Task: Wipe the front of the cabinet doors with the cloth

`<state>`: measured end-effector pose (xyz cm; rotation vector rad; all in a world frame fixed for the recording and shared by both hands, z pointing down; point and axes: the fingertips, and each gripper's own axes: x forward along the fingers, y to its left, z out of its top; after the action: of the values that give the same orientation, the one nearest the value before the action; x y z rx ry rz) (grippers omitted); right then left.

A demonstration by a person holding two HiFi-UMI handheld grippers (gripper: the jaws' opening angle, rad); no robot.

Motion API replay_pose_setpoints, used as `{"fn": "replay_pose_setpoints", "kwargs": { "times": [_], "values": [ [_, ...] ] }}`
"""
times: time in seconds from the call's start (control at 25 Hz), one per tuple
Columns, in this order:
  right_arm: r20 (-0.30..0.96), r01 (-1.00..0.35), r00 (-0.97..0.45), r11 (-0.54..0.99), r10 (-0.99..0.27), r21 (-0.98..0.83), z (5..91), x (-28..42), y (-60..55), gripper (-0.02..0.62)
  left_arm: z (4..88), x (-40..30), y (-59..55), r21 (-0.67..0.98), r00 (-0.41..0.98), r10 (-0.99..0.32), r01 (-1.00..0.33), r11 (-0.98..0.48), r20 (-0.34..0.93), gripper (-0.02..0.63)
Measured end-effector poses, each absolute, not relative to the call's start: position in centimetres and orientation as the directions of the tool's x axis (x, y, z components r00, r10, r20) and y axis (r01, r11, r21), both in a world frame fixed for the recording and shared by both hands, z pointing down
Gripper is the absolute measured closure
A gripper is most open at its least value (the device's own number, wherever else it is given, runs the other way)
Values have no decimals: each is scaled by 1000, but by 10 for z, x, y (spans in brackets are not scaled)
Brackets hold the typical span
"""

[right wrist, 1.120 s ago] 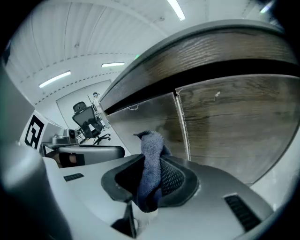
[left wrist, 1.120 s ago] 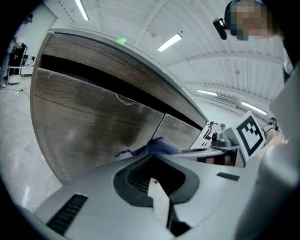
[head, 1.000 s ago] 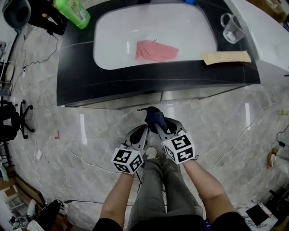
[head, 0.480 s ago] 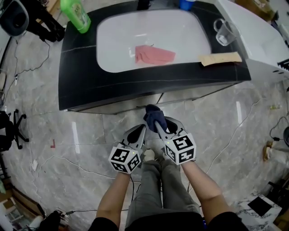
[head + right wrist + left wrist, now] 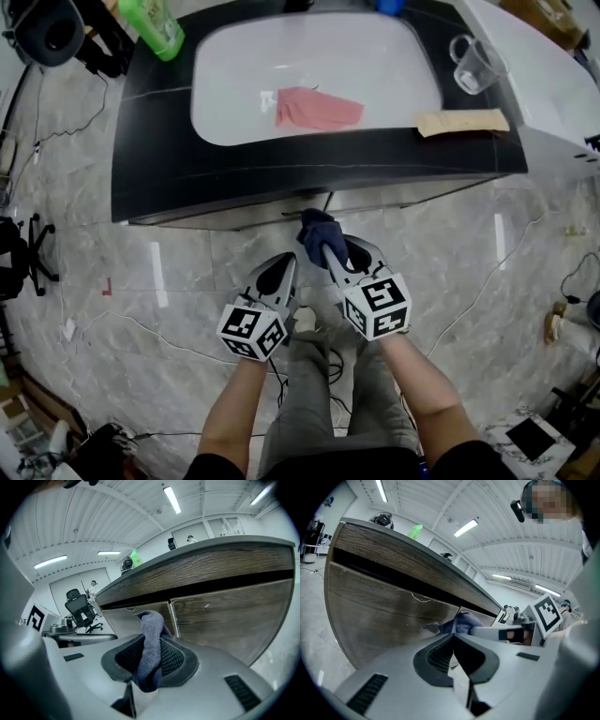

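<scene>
Before cabinet doors (image 5: 225,620) — right claw (image 5: 149,641) pinches cloth (image 5: 151,625) lengthwise, tip doorward; left claw (image 5: 453,637) closed.

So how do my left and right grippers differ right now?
The right gripper is clamped on the dark blue cloth; the left gripper has its jaws together on nothing. The right gripper's tip sits nearer the cabinet doors than the left gripper's. Both point at the doors.

Lab space; sink counter (image 5: 309,165), office chair (image 5: 78,607)
</scene>
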<state>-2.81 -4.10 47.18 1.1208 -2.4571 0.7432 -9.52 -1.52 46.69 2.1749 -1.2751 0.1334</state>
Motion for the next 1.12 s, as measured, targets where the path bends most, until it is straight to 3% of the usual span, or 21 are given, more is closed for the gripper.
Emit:
{"fn": "replay_pose_setpoints", "kwargs": {
  "times": [0.56, 1.12],
  "values": [
    [481, -771, -631, 561, -609, -302, 474, 62, -105, 505, 464, -18, -49, 439, 479, -802, -844, -309, 358, 598],
    [480, -832, -555, 469, -680, -296, 477, 179, -122, 505, 463, 86, -72, 449, 570, -745, -798, -402, 347, 598]
  ]
}}
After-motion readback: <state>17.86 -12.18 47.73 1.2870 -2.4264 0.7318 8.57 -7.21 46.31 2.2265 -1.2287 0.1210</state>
